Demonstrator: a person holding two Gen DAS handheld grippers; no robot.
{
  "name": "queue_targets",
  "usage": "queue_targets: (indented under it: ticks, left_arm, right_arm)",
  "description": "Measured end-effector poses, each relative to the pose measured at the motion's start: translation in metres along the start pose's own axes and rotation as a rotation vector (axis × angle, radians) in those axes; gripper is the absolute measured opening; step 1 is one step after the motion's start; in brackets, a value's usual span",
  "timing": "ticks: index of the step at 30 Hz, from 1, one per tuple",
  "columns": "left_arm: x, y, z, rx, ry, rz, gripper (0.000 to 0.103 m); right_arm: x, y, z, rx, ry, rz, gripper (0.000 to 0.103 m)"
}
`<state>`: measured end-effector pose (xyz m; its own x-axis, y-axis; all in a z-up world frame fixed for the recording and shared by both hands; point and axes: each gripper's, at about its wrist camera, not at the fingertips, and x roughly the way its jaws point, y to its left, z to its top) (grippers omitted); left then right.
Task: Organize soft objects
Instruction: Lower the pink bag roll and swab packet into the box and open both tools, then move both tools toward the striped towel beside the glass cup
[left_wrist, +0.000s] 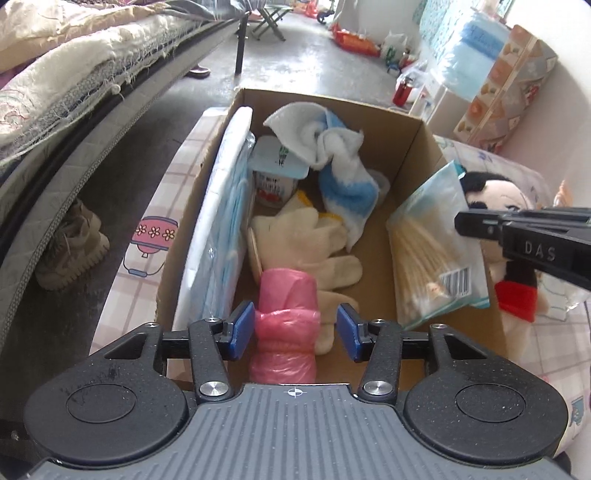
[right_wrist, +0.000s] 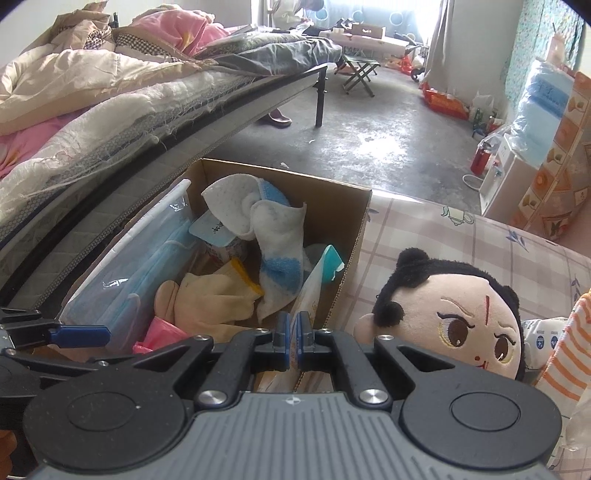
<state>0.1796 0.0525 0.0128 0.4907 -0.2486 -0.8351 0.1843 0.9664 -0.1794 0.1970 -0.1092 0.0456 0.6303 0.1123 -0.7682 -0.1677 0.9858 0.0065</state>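
We note the left gripper (left_wrist: 295, 330) poised over the near end of the cardboard box (left_wrist: 417, 147), its blue pads (left_wrist: 242, 330) spread apart on either side of a pink plastic bag roll (left_wrist: 286, 325); the left pad sits just beside the roll, the right pad stands clear, and we cannot tell whether either truly touches it. The right gripper (right_wrist: 294, 341) has its fingers pressed together, pinching the edge of a clear packet of cotton swabs (left_wrist: 430, 254), which leans tilted against the box's right inner wall. Inside the box we record: a flat pack of blue face masks (left_wrist: 221, 229) standing along the left wall, cream knit gloves (left_wrist: 306, 240) lying in the middle, a white and blue towel (left_wrist: 332, 158) bunched toward the far end, and a small lidded cup (left_wrist: 275, 173) beneath the towel. The box rests on a checked pink tablecloth (right_wrist: 461, 236). A plush doll (right_wrist: 450, 317) with black hair lies on the cloth just outside the box's right wall, near the right gripper. An orange-striped cloth (right_wrist: 569, 354) shows at the right edge of the right wrist view.
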Motion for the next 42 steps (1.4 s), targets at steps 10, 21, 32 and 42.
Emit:
queue_targets:
  ticks: [10, 21, 32, 42]
  left_arm:
    - [-0.007, 0.004, -0.004, -0.017, -0.013, 0.004, 0.054]
    - [-0.046, -0.002, -0.015, -0.003, -0.114, 0.011, 0.085]
    - [-0.108, -0.024, -0.049, 0.067, -0.261, -0.015, 0.098]
    - [-0.131, -0.091, -0.085, 0.227, -0.304, -0.130, 0.100]
  right_arm:
    - [-0.017, -0.020, -0.007, 0.100, -0.030, 0.084, 0.006]
    - [-0.087, -0.061, -0.043, 0.195, -0.188, 0.165, 0.055]
    - [-0.181, -0.115, -0.138, 0.329, -0.333, 0.178, 0.073]
    - [-0.222, -0.149, -0.237, 0.496, -0.375, 0.149, 0.077]
